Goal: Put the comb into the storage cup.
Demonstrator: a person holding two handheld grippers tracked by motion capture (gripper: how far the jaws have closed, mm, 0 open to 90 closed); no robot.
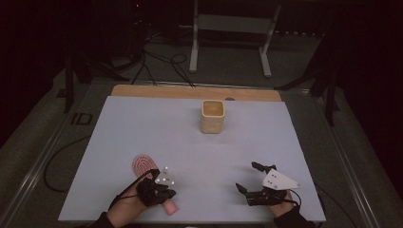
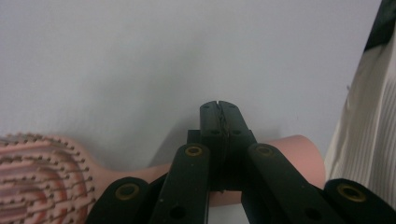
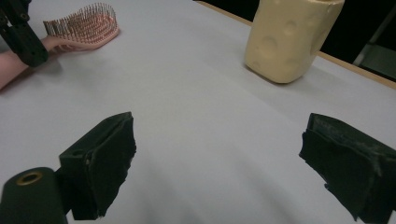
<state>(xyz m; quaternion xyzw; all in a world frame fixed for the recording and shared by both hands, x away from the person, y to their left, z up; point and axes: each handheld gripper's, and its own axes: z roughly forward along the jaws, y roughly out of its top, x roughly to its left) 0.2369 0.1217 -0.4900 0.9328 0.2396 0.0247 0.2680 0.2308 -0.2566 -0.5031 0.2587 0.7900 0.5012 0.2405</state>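
A pink hairbrush (image 1: 142,165) lies bristles up at the front left of the white table top (image 1: 190,142). Its handle (image 2: 299,156) runs toward the front edge. My left gripper (image 1: 159,190) sits over that handle, and in the left gripper view it (image 2: 219,112) is shut, its pads pressed together, with the handle crossing beneath the jaws. My right gripper (image 1: 250,178) hovers at the front right, open with nothing between its fingers (image 3: 102,158). A cream cup-like container (image 1: 212,116) with dimpled sides (image 3: 292,37) stands upright at the back middle.
A wooden strip (image 1: 195,92) borders the table's far edge. Beyond it on the dark floor stand a white metal frame (image 1: 230,38) and loose cables (image 1: 161,61). A striped sleeve or shirt (image 2: 369,140) shows at the right of the left gripper view.
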